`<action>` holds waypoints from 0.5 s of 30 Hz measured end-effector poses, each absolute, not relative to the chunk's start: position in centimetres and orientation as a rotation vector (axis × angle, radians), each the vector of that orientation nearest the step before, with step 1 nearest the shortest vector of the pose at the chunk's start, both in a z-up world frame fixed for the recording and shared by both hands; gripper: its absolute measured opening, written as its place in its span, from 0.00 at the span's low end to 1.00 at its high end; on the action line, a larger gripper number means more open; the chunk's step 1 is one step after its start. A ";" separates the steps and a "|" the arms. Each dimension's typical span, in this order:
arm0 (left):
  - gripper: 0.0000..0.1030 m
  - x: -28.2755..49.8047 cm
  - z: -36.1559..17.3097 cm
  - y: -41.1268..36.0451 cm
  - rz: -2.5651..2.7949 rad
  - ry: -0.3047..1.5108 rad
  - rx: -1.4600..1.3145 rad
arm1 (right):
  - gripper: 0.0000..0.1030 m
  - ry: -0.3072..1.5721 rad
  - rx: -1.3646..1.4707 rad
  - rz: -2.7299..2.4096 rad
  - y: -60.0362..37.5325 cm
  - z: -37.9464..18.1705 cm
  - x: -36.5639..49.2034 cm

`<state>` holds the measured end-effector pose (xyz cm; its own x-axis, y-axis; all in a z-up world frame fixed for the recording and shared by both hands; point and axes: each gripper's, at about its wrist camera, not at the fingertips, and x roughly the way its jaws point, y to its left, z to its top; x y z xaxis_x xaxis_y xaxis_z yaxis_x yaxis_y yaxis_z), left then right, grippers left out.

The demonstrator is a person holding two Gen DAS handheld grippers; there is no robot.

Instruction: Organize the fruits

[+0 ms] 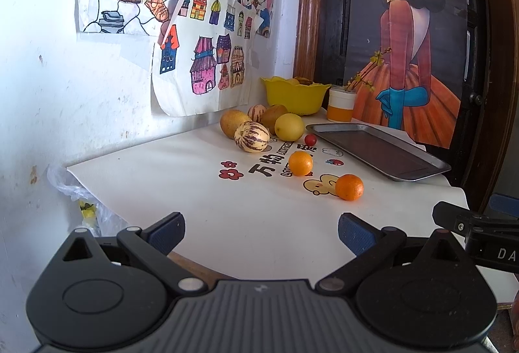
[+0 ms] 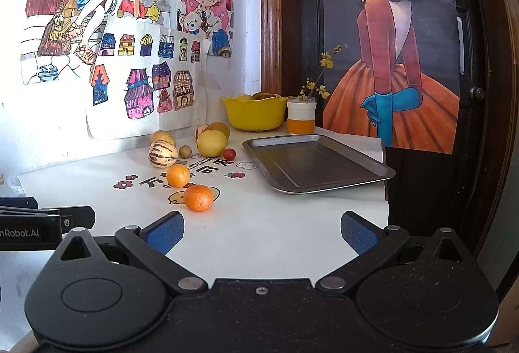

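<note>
Two views. Left wrist: left gripper [image 1: 261, 231] level and low over the white surface [image 1: 201, 200], jaws wide, empty. Ahead: two oranges [image 1: 349, 187], a lemon [image 1: 289, 127], striped melons [image 1: 252, 137], with the empty metal tray [image 1: 379, 149] to their right. Right wrist: right gripper [image 2: 262, 231] also level, jaws wide, holding nothing, well short of the fruit; nearest orange [image 2: 198, 197] ahead-left, tray ahead-right, yellow bowl [image 2: 253, 113] behind.

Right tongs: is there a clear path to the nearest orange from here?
Probably yes. The right tongs are open and empty, and only bare table mat lies between them and the nearest orange, slightly left of centre.
</note>
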<state>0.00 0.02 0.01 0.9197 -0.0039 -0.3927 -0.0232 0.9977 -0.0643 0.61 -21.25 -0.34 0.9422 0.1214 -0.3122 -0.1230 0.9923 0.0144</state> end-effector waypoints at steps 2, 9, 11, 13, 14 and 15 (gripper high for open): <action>1.00 0.0 0.0 0.0 0.010 0.404 -0.069 | 1.00 0.318 -0.005 0.124 -21.2 -0.3 0.6; 1.00 -0.1 -0.4 0.3 0.010 0.406 -0.070 | 1.00 0.318 -0.006 0.124 -21.3 -0.3 0.6; 1.00 0.1 -0.5 0.4 0.012 0.406 -0.070 | 1.00 0.318 -0.006 0.125 -21.3 -0.4 0.6; 1.00 0.1 -0.8 0.5 0.013 0.407 -0.071 | 1.00 0.319 -0.006 0.125 -21.3 -0.4 0.6; 1.00 0.1 -0.9 0.5 0.013 0.407 -0.072 | 1.00 0.319 -0.006 0.125 -21.3 -0.4 0.6; 1.00 0.0 -0.8 0.4 0.014 0.406 -0.072 | 1.00 0.320 -0.006 0.125 -21.3 -0.4 0.6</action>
